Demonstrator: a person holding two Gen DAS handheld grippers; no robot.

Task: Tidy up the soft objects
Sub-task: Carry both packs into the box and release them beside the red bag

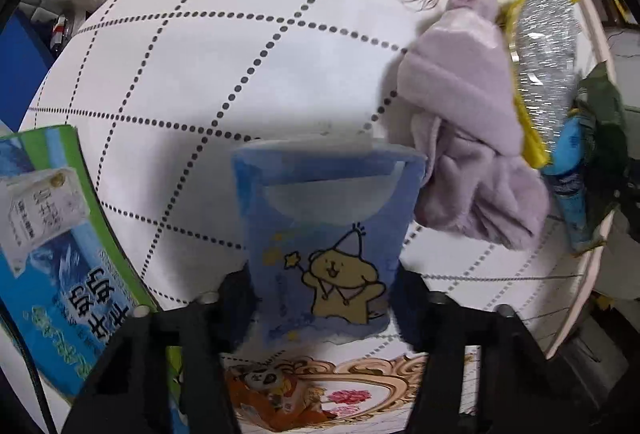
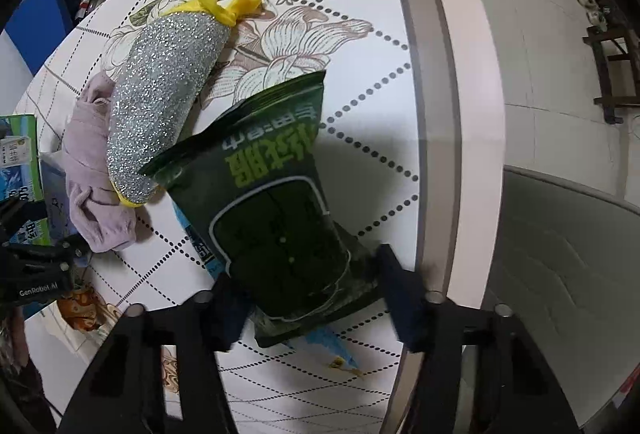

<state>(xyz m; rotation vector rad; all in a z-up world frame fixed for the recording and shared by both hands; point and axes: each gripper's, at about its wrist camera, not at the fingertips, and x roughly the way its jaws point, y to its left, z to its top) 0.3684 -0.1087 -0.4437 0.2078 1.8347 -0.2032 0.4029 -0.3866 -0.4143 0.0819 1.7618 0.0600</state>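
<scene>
Looking down along the left gripper [image 1: 322,298], the view shows its two dark fingers pressed against the sides of a blue plush pouch [image 1: 324,234] with a yellow cartoon animal printed on it. The jaws stand narrow and the pouch is pinched between them near its lower end; its long axis runs straight away from the gripper, toward the middle of the table [image 1: 240,53]. To the right of the pouch lies a crumpled lilac cloth [image 1: 464,137], almost touching the pouch's top corner. Beyond the cloth lies a glittery silver mitt [image 1: 548,65] with yellow trim. To the left of the pouch sits a green and blue milk carton box [image 1: 52,234], well apart from it.

From the right gripper [image 2: 310,298], the camera looks down on a dark green packet [image 2: 276,209] lying between its fingers. The jaws are partly closed: the left finger touches the packet's edge, while whether the right finger presses it I cannot tell. The packet's long axis points away from the gripper, tilted slightly left, and its far corner overlaps the silver mitt. A blue wrapper [image 2: 324,346] peeks out beneath the packet. The packet lies near the table's right edge, so the right hand is plainly nearer to it.
</scene>
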